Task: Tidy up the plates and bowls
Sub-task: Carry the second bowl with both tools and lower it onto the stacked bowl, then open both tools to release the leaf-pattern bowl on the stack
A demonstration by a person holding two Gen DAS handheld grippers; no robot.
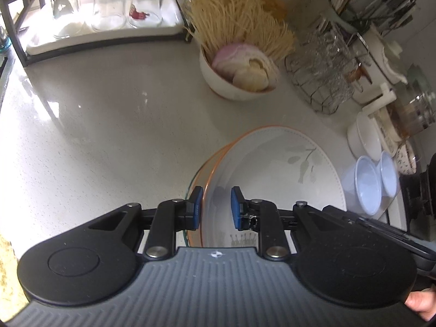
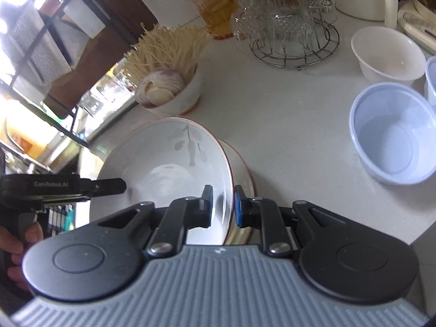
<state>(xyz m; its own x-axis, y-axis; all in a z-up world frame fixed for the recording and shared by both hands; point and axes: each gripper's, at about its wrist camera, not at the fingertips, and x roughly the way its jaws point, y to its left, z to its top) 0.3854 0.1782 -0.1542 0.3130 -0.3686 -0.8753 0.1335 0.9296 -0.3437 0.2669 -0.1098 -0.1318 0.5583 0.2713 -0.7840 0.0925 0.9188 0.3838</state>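
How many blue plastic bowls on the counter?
2. One bowl sits right of the plate stack; the second is just behind it, cut by the frame edge. More could be out of view.

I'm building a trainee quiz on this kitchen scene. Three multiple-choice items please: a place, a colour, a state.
1. Where do the pale blue bowls stand? A inside the wire rack; B on the counter, right of the leaf-patterned plate; C on a shelf.
2. That plate's rim is: A orange; B green; C black.
3. The right gripper is: A open over the counter; B shut on a blue bowl; C shut on the plate's rim.
Answers: B, they sit on bare counter; A, an orange line edges it; C, its pads clamp the rim.
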